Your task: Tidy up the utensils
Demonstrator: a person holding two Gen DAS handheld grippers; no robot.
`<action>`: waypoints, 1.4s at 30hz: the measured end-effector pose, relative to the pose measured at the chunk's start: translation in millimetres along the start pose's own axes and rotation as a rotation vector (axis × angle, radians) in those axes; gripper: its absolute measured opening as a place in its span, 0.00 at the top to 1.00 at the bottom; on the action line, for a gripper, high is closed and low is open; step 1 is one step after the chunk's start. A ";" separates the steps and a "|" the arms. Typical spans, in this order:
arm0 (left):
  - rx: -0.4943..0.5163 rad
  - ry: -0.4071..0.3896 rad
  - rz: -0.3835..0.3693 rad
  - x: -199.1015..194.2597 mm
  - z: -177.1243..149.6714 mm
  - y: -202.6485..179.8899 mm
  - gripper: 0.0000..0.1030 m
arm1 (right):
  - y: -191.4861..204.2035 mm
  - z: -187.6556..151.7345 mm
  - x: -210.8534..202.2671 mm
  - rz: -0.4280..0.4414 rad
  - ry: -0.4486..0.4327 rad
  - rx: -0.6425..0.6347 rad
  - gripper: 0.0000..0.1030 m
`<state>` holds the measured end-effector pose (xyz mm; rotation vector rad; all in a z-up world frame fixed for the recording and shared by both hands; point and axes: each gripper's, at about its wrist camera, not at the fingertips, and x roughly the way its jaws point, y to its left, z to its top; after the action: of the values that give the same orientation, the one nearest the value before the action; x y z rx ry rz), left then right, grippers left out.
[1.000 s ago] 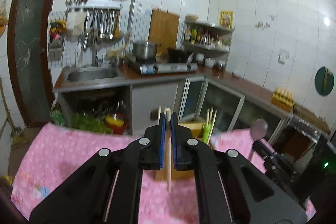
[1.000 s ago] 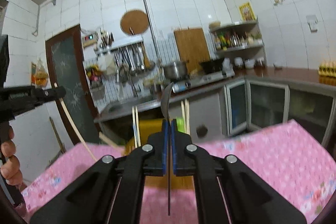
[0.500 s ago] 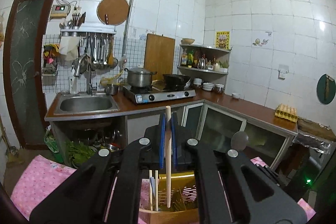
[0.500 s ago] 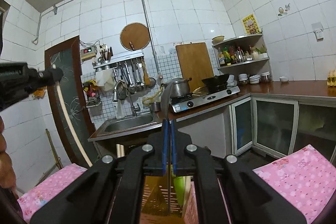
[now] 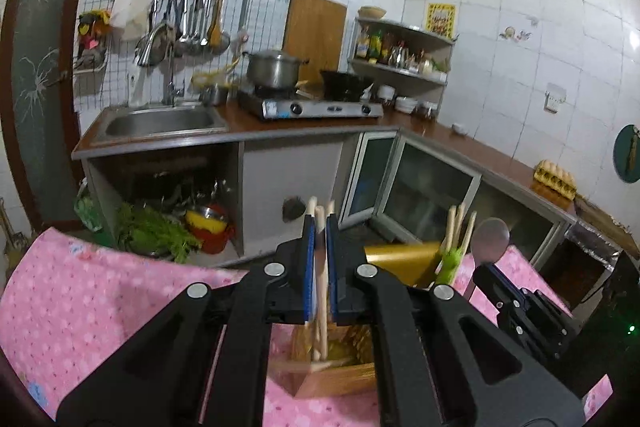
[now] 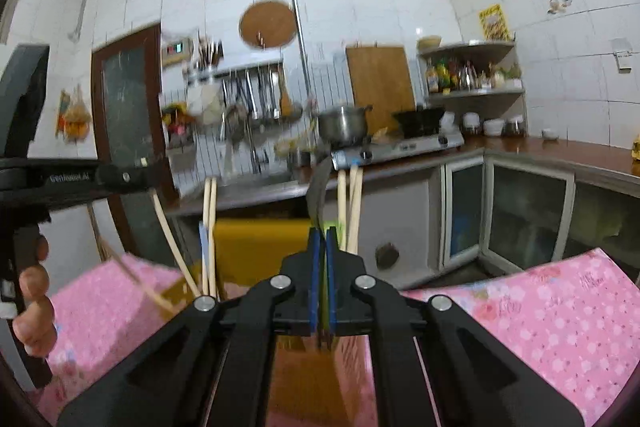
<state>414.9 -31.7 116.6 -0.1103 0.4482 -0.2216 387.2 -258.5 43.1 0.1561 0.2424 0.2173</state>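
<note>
In the left wrist view, my left tool (image 5: 319, 267) is clenching a wooden chopstick (image 5: 320, 287), its lower end dipping into the wooden utensil box (image 5: 340, 379) sitting on the pink flowered cloth (image 5: 100, 307) covering the counter. Beyond, a tiled kitchen is showing a steel sink (image 5: 160, 121) and a gas stove (image 5: 312, 107).

In the right wrist view, my right tool (image 6: 322, 279) is gripping a metal spoon (image 6: 318, 195) by its handle, bowl upward, above the blurred box. More chopsticks (image 6: 210, 235) are standing upright in it. The left tool is reaching in from the left edge.
</note>
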 end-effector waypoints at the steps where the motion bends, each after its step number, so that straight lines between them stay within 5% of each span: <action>1: -0.001 0.009 0.005 -0.4 -1.6 1.0 0.83 | 1.2 -3.0 0.2 -0.001 0.034 -0.001 0.94; 5: -0.019 0.010 0.042 -21.9 -5.6 9.5 0.53 | 3.6 -5.1 -8.5 -0.013 0.100 0.011 0.88; 6: -0.021 0.011 0.042 -29.1 -6.7 11.2 0.48 | 4.8 -3.9 -16.8 -0.011 0.104 0.014 0.66; 8: -0.024 0.010 0.047 -48.7 -10.9 14.1 0.38 | 6.8 -3.3 -35.6 -0.020 0.101 0.014 0.50; 13: -0.013 -0.030 0.091 -102.9 -32.9 20.6 0.14 | 12.8 -8.5 -90.7 -0.038 0.119 -0.008 0.47; 15: 0.004 -0.050 0.104 -125.8 -46.0 19.8 0.07 | 16.9 -12.8 -114.9 -0.051 0.114 -0.022 0.39; 21: 0.077 -0.066 0.118 -188.9 -96.4 9.9 0.05 | 36.1 -33.4 -190.1 -0.093 0.117 -0.067 0.15; 27: 0.036 -0.056 0.120 -224.9 -136.9 7.1 0.05 | 52.5 -50.5 -240.7 -0.121 0.109 -0.076 0.04; 35: 0.114 -0.143 0.192 -238.4 -198.0 -5.9 0.05 | 58.5 -74.4 -253.0 -0.158 0.071 -0.045 0.04; 42: 0.109 -0.133 0.218 -220.0 -211.2 -1.7 0.05 | 59.8 -86.3 -249.8 -0.211 0.033 -0.049 0.04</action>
<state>128.4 6.6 19.4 0.0305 0.3124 -0.0242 116.9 -247.7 26.1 0.0773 0.2836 0.0163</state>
